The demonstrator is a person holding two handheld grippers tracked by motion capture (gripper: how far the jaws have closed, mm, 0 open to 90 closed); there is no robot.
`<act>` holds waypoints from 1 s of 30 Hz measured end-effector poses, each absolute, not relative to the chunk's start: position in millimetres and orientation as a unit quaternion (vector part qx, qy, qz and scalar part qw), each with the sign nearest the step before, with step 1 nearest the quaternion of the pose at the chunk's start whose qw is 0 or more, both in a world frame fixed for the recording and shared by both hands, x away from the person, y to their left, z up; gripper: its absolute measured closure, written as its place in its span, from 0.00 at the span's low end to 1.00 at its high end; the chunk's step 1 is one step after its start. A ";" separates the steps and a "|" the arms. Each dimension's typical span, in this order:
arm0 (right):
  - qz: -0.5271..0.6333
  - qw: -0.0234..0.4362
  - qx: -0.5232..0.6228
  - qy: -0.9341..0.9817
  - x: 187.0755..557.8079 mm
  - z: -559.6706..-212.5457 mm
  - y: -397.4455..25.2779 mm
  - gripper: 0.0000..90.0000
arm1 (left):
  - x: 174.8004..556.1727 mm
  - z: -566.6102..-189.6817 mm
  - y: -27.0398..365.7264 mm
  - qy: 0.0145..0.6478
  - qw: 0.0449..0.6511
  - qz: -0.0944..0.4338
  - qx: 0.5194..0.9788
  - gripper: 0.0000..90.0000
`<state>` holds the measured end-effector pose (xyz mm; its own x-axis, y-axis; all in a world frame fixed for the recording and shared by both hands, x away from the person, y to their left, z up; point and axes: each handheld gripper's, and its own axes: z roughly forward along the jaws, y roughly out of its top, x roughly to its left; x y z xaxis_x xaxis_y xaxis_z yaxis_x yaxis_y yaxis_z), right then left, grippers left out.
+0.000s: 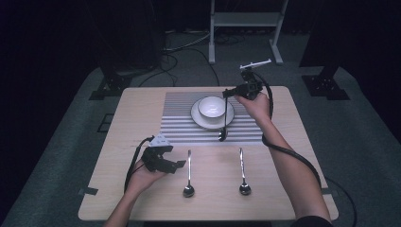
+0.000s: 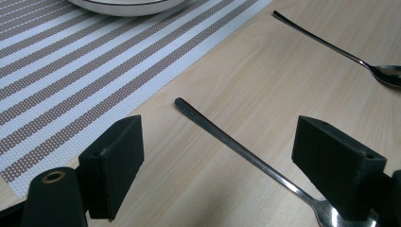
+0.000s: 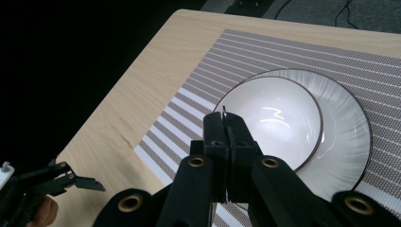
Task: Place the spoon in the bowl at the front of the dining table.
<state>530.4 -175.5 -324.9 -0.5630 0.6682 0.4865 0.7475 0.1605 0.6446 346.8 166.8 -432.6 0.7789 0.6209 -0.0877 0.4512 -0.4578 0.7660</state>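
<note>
A white bowl point(image 1: 212, 106) sits on a white plate point(image 1: 197, 118) on the striped placemat point(image 1: 177, 118). My right gripper point(image 1: 226, 93) is raised beside the bowl's right rim, shut on the handle tip of a spoon point(image 1: 224, 118) that hangs straight down, its scoop near the plate's front edge. In the right gripper view the jaws point(image 3: 226, 124) pinch the thin handle above the bowl point(image 3: 274, 118). My left gripper point(image 1: 178, 164) stands open at the front left, just left of a second spoon point(image 1: 188, 175). That spoon's handle point(image 2: 236, 146) lies between its open jaws point(image 2: 220, 142).
A third spoon point(image 1: 243, 171) lies on the bare wood at the front right, also in the left gripper view as the far spoon point(image 2: 331, 47). The placemat's edge point(image 2: 94, 85) lies close ahead of the left gripper. Stand legs and cables lie on the floor beyond the table.
</note>
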 end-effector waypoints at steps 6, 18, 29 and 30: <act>-0.452 0.040 -0.470 -0.757 537.4 -319.9 -171.8 0.98 | 346.9 -431.5 168.1 0.316 0.418 0.106 0.845 0.18; -0.464 0.030 -0.477 -0.746 552.9 -311.9 -172.3 0.98 | 346.9 -431.0 170.4 0.321 0.421 0.108 0.841 0.18; -0.458 0.012 -0.501 -0.734 568.8 -308.8 -171.7 0.98 | 347.5 -431.0 171.7 0.319 0.417 0.113 0.843 0.18; -0.458 0.009 -0.506 -0.731 572.3 -308.5 -171.1 0.98 | 347.7 -430.8 172.2 0.318 0.416 0.114 0.844 0.18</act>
<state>572.3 -171.1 -308.5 -0.4887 0.7311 0.4761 0.7471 0.0688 0.6611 347.7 172.2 -430.8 0.7716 0.6318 -0.0731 0.4426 -0.4508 0.7751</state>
